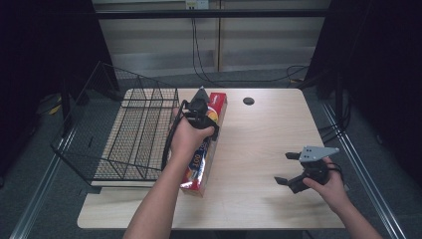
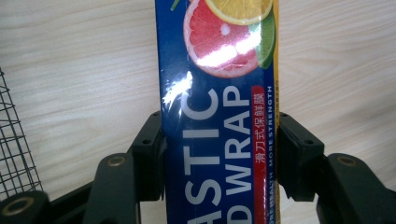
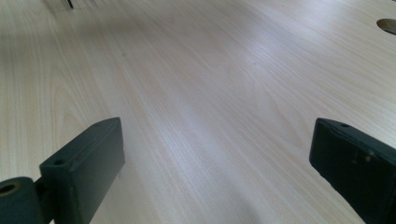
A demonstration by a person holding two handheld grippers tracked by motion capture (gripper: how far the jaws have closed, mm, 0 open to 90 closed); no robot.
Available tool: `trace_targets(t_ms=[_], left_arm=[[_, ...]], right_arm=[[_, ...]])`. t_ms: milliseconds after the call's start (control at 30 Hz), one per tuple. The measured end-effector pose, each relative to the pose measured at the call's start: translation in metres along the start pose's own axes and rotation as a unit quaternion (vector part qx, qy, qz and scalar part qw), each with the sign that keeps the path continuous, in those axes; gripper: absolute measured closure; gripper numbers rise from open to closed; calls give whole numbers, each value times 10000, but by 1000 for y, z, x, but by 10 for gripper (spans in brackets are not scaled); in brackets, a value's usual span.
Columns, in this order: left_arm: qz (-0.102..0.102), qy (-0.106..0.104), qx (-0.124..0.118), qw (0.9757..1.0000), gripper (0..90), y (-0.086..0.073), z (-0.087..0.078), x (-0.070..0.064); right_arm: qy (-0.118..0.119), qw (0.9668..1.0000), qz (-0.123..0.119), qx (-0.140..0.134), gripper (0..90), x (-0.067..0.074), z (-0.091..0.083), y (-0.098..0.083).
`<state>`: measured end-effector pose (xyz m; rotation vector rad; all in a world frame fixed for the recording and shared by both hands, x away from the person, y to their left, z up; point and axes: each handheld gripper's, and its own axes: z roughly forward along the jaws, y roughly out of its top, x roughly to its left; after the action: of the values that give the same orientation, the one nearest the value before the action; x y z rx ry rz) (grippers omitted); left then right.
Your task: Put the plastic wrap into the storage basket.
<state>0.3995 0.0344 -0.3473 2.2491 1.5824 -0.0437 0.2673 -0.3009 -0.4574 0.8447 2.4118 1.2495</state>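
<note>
The left gripper [image 2: 219, 154] is clamped across the narrow width of a long plastic wrap box [image 2: 218, 116], one pad on each long side, so the box cannot twist between the jaws. The grip sits toward the box's far half, which seems meant to let that end come up first; in the high view the box [image 1: 203, 164] lies lengthwise on the table [image 1: 263, 149], just right of the wire basket [image 1: 134, 134], with the left hand [image 1: 188, 137] above it. That closeness suggests the basket is where the box is headed, and a sideways lift over its rim would do it. The right gripper [image 1: 288, 169] rests well apart near the table's right edge, jaws spread wide and holding nothing, out of the way.
</note>
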Motion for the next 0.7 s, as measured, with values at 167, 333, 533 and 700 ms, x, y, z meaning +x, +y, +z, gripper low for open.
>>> trace_targets(t_ms=[167, 333, 533, 700], left_arm=[[-22, 32, -50, 10000, 442, 3, -8, 1], [-91, 65, -95, 9999, 442, 6, -17, 2], [-94, 100, -138, 9998, 441, 9, -25, 5], [-110, 157, -163, 9997, 441, 11, -33, 6]], right_arm=[[37, 10000, -14, -12, 28, 0, 0, 0], [28, 10000, -4, -19, 28, 0, 0, 0], [14, 10000, 4, -36, 28, 0, -1, 0], [24, 10000, -18, -54, 28, 0, -1, 1]])
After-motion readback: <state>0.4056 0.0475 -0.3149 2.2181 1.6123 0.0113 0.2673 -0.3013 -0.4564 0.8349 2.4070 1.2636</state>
